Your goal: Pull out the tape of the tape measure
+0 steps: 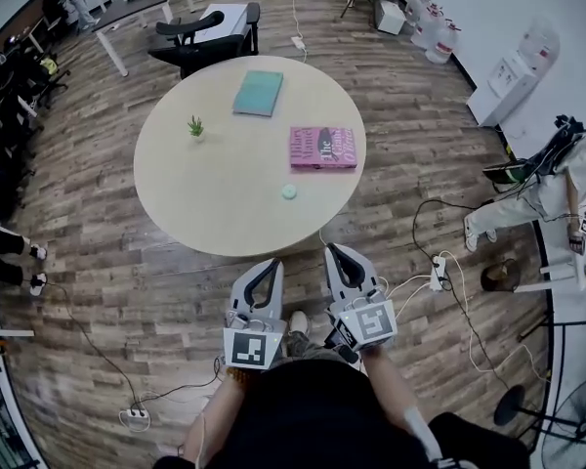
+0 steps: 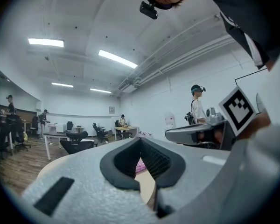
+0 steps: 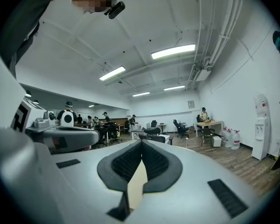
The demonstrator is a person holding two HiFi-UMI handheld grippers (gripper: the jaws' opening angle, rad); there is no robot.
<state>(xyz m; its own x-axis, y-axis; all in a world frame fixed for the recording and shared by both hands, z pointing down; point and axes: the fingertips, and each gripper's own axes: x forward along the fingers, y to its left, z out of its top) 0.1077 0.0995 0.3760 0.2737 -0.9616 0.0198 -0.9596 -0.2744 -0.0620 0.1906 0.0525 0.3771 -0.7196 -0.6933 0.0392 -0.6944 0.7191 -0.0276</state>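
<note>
Floor (image 1: pixel 98 291): wood planks with cables (image 1: pixel 449 291) looping across them to the right of the person's feet. Stepping forward without looking could snag one.
Counter (image 1: pixel 225 203): round and pale, just ahead of both grippers. Everything for the task lies on it.
Teal book (image 1: pixel 259 93): flat at the far side, well away from the task's thing.
Pink book (image 1: pixel 322 149): flat, right of centre, near the tape measure but not touching it. A careless reach could nudge it.
Left gripper (image 1: pixel 270 263): held close to the body, short of the counter edge. Its jaws are closed tip to tip with nothing between them.
Right gripper (image 1: pixel 330 249): beside the left one, jaws likewise closed and empty. Both sets of jaws must open before any grasp.
Plant (image 1: pixel 195 127): small, upright, left of centre and clear of the likely reach.
Tape measure (image 1: pixel 289 191): a small pale round thing, as best I can judge, lying alone on the near half of the counter in front of the pink book. The tape is not yet pulled. The case is light, so it may slide or spin if only one gripper pulls.
Views: only the head view shows the tape measure. The gripper views look level across the room, with just a sliver of counter seen through the jaws.
</note>
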